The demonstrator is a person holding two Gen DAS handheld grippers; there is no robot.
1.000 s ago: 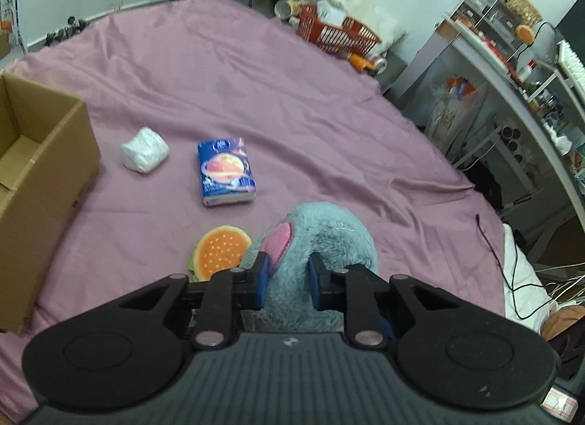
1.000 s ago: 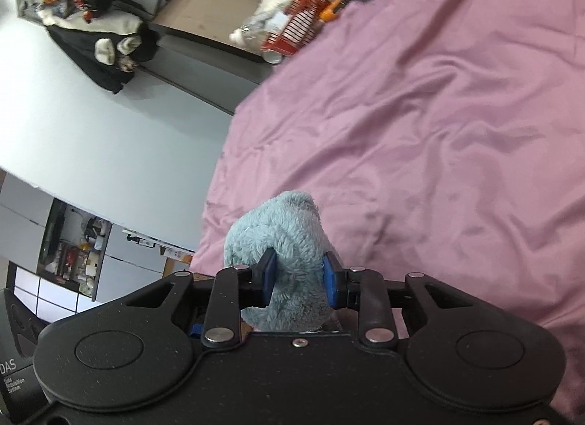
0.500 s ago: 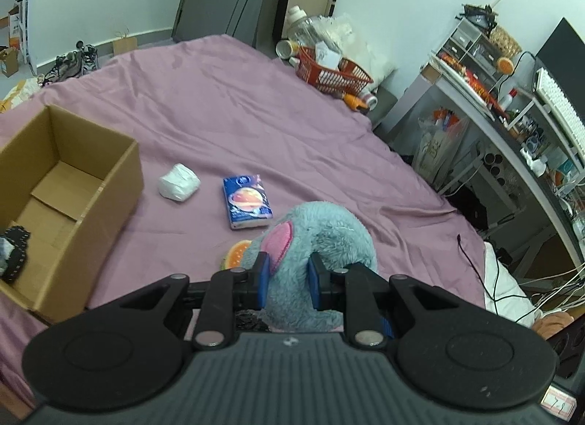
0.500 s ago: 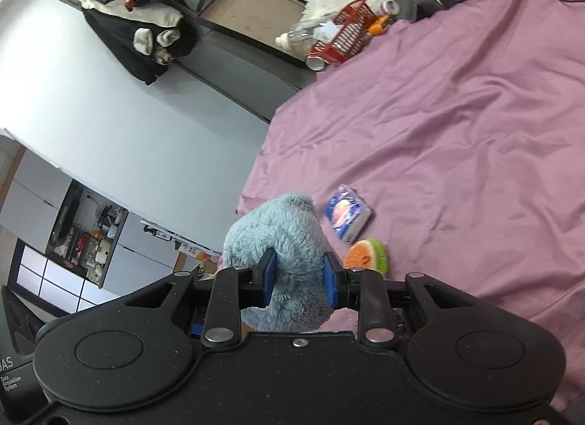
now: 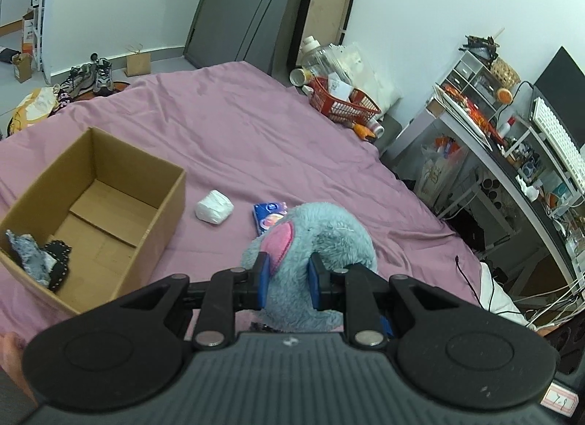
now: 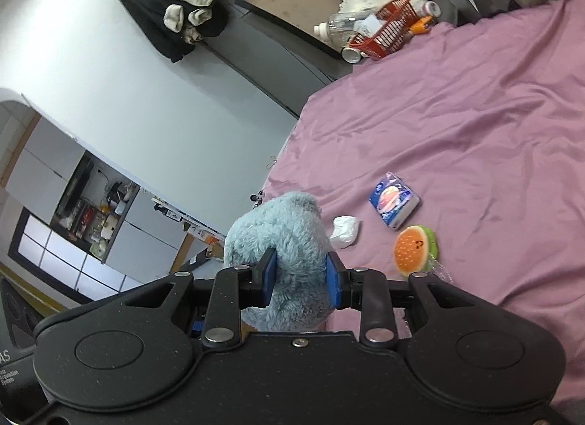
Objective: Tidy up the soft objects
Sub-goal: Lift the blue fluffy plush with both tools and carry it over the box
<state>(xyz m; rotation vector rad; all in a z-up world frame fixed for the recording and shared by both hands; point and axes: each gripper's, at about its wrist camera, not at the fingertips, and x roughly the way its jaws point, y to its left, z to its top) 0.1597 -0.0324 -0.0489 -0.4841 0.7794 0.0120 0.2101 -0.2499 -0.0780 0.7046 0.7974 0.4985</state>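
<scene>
Both grippers hold one blue plush toy with a pink ear [image 5: 321,242] above the purple bed. My left gripper [image 5: 289,280] is shut on its fur near the ear. My right gripper [image 6: 300,280] is shut on another part of the plush [image 6: 281,227]. An open cardboard box [image 5: 157,213] stands on the bed to the left, with dark and grey cloth pieces [image 5: 36,258] inside. A white wad [image 5: 214,207], a blue tissue pack [image 5: 268,215] and a burger-shaped toy [image 6: 413,251] lie on the sheet.
A red basket [image 5: 343,99] with bottles sits at the bed's far corner. A cluttered desk with shelves [image 5: 512,147] runs along the right. Shoes and bags [image 5: 87,76] lie on the floor past the bed. A cable [image 5: 471,279] trails over the right edge.
Both grippers have risen with the plush, lifting it off the bed. The views widened: the box and its contents came into the left view, the small items into the right view.
</scene>
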